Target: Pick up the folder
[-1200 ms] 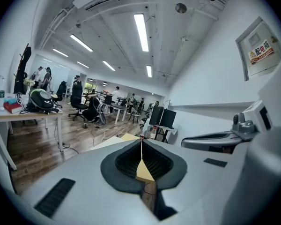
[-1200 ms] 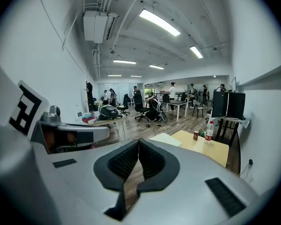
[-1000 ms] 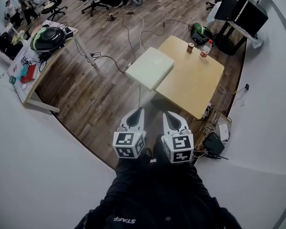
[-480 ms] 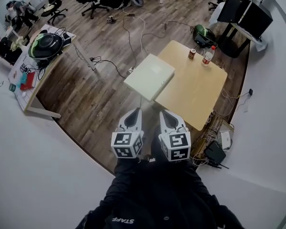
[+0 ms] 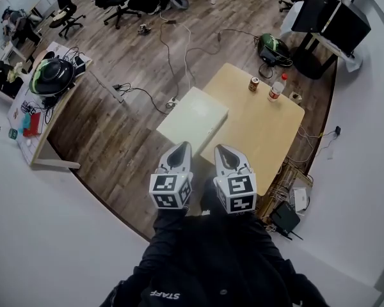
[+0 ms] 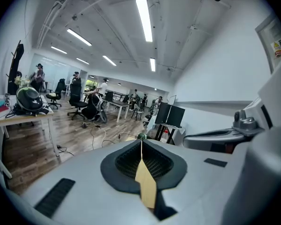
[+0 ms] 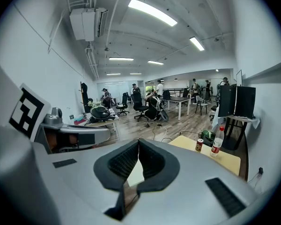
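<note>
Floorboards [image 5: 115, 126] are filling most of the head view, with loose cables lying across them. A pale wooden table [image 5: 262, 133] is standing on them, turned corner-on to the person. The folder [image 5: 192, 120], a flat whitish rectangle, is lying at the table's left edge, and a good part of it is jutting out past that edge over the floor. Nothing is resting on top of it.

Judging by this, the task is only beginning. The folder is lying untouched and nothing is lifting it. The reach, the grip and the lift are all left to do.

The left gripper [image 5: 180, 151] and the right gripper [image 5: 222, 152] are hanging side by side in front of the person's dark sleeves. Both are pointing forward and a little down toward the folder's near corner, and both are apart from it. In its own view the left gripper's jaws are pressing together, with only a thin slit between the pads and nothing in it. The right gripper's jaws are meeting at the tips and are also holding nothing. Each would probably need to open before taking the folder.

A bottle [image 5: 276, 88] and a can [image 5: 253, 84] are standing near the table's far corner, well apart from the folder.
</note>
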A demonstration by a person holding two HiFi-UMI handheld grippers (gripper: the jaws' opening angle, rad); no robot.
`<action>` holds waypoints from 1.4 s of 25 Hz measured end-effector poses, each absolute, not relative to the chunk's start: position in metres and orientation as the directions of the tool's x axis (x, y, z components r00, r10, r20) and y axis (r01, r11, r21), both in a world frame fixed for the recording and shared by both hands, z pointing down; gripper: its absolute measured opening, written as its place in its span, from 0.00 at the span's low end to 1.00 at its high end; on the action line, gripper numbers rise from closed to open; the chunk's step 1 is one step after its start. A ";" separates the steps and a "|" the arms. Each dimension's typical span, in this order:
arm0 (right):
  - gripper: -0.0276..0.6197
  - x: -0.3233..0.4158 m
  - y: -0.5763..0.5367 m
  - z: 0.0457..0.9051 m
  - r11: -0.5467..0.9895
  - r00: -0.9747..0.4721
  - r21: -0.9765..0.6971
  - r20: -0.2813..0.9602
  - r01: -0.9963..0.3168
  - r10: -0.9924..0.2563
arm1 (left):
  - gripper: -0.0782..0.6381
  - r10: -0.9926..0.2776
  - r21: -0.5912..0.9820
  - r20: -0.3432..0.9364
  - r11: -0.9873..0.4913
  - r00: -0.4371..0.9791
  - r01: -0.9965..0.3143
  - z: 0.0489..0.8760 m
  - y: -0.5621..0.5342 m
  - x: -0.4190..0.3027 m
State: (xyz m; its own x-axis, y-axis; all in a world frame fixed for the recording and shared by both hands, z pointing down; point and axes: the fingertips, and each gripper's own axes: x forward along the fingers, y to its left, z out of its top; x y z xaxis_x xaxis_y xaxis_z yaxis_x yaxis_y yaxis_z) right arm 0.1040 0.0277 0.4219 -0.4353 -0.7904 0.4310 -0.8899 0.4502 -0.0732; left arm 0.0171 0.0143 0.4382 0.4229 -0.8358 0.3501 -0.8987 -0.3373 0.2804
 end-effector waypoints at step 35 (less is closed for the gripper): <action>0.08 0.124 -0.102 0.535 0.450 -0.470 -0.202 0.615 -0.870 -0.633 | 0.16 -0.732 0.252 0.635 -0.105 0.246 -0.962 0.608 -0.099 -0.042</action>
State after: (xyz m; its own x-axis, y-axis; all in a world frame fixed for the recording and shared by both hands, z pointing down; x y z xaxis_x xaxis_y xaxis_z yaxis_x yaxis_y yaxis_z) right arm 0.1241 -0.1019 0.5349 -0.4701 -0.6334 0.6147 -0.8700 0.4498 -0.2019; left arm -0.0421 -0.0991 0.6081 0.2462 -0.7322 0.6350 -0.9620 -0.1049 0.2521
